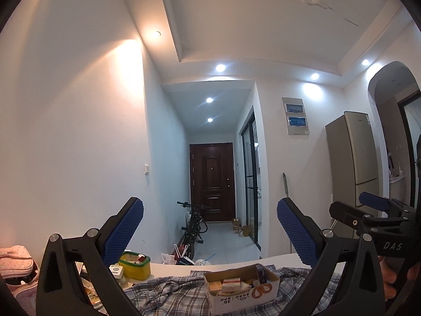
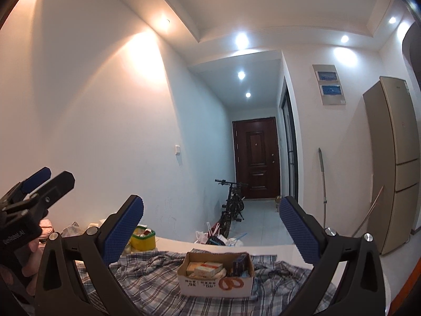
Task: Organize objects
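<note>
Left gripper (image 1: 210, 226): held raised above the desk and aimed down the hallway; blue-padded fingers (image 1: 123, 230) spread wide apart, nothing between them. Also seen at the left edge of the right wrist view (image 2: 48, 177), where its state cannot be told.
Right gripper (image 2: 211, 227): held level beside the left one; fingers (image 2: 300, 230) released and wide apart, nothing grasped. Its tip is seen at the right edge of the left wrist view (image 1: 352, 208).
Hands: part of a hand (image 1: 389, 276) is seen behind the right gripper's handle; another hand (image 2: 31, 263) is seen under the left gripper.
Cardboard box (image 2: 215, 287): open-topped, white-fronted, resting on the plaid cloth, below and ahead of both grippers, not touched by either. Small packets and a dark blue carton (image 2: 240, 263) are packed inside.
Plaid cloth (image 2: 147, 276): crumpled, spread over the near part of the desk, under the box.
Desk (image 2: 179, 245): white; bare strip visible behind the cloth.
Yellow tub (image 1: 135, 264): green-rimmed, standing on the desk left of the cloth, small items inside, well apart from the box.
Background: bicycle (image 1: 193, 226) leaned at the hallway wall, dark brown door (image 1: 211, 181) beyond it, tall fridge (image 2: 394, 158) at the right.
</note>
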Demonstrator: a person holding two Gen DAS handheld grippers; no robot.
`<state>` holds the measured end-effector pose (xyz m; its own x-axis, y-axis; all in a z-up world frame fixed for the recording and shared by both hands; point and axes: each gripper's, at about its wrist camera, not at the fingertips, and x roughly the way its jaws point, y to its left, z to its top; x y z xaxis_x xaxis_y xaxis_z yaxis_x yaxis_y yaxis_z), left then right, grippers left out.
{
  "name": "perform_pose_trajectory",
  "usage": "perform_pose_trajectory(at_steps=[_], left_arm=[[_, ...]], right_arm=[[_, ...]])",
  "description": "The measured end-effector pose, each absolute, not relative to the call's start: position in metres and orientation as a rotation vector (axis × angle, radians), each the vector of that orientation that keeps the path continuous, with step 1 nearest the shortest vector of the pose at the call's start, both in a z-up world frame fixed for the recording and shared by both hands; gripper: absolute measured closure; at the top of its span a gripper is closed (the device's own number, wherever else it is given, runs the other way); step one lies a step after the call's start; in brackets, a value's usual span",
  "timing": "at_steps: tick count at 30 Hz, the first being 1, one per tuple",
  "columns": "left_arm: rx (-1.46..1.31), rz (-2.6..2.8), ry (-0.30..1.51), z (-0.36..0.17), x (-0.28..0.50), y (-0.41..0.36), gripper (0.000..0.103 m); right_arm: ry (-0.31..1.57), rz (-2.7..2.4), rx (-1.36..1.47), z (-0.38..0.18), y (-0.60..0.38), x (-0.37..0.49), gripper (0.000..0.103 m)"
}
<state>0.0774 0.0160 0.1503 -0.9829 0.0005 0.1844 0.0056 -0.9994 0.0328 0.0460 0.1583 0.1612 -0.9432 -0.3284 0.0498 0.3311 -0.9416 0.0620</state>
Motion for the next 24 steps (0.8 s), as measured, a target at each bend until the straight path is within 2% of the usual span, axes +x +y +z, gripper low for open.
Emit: perform_pose_trajectory(at_steps=[5,10,16,24], left_arm=[[-0.330,-3.091,-0.094,0.130,0.092,0.013,0.000],[-0.358,-3.089,-0.028,0.113,0.095,0.004,0.000],[-0.330,-3.133,-0.088,0.094,0.080,0.005,0.000],[-0.313,-3.157,0.067,0.071,0.072,-0.009,0.000]], right_arm=[[-0.127,-2.832,-0.042,0.149,0.162,0.052,0.000],[-0.101,-2.878,-0.089,0.139,0.160,0.060,0.000],[-0.157,-2.905,-0.121,0.122,0.162,0.059,0.000],[-0.170,-2.970,-0.193,0.101,0.172,0.055,0.000]])
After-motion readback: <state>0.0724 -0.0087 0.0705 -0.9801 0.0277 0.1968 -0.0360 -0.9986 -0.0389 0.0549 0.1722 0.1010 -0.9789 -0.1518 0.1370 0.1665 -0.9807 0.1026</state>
